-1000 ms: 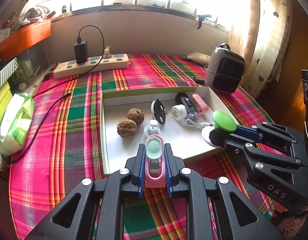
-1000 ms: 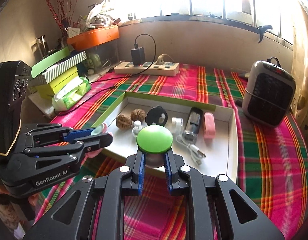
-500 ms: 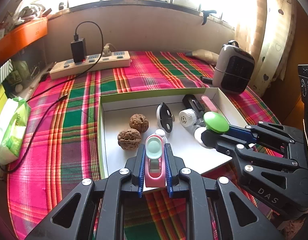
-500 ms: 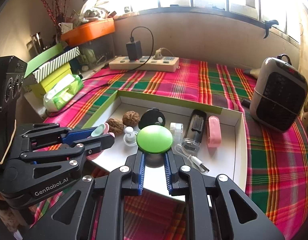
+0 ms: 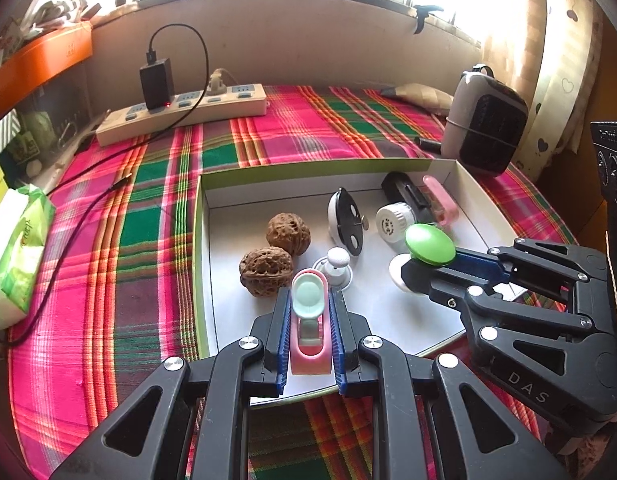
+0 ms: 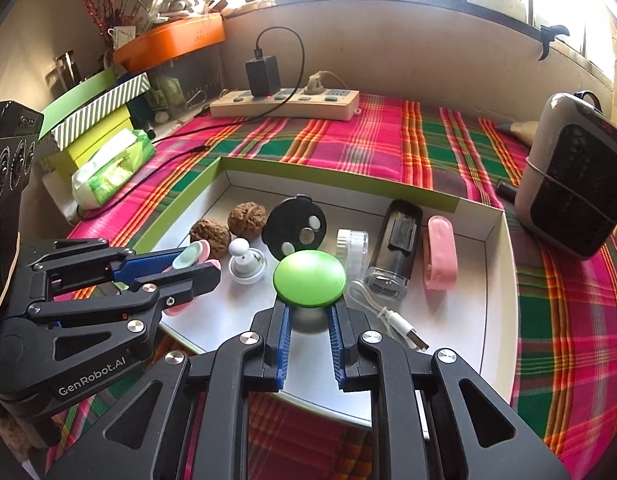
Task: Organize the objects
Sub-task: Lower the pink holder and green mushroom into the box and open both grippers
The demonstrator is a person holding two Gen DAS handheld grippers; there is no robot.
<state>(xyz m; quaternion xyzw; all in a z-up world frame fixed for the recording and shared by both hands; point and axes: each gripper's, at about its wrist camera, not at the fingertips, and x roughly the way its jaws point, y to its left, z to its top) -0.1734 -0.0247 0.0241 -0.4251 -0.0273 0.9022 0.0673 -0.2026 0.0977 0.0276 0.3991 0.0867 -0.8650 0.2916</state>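
Observation:
My left gripper point(image 5: 308, 300) is shut on a pink holder with a mint cap point(image 5: 309, 320), held over the near part of the white box point(image 5: 474, 190). It also shows in the right wrist view point(image 6: 188, 268). My right gripper point(image 6: 308, 308) is shut on a green-topped white knob point(image 6: 309, 278), also over the box, seen in the left wrist view point(image 5: 428, 246). In the box lie two walnuts point(image 5: 265, 271), a small white knob point(image 5: 335, 266), a black disc point(image 5: 346, 222), a white cap point(image 5: 394, 220), a black clear-ended device point(image 6: 394, 248) and a pink clip point(image 6: 440, 252).
The box sits on a pink-green plaid cloth point(image 5: 148, 220). A power strip point(image 5: 180, 114) with a charger and cable lies at the back. A small heater point(image 5: 484, 120) stands at the right. A tissue pack point(image 5: 16, 252) and stacked boxes point(image 6: 96, 120) are at the left. A white USB cable point(image 6: 392, 320) lies in the box.
Both grippers have moved forward and lower over the box, still holding their objects. The box contents now look closer.

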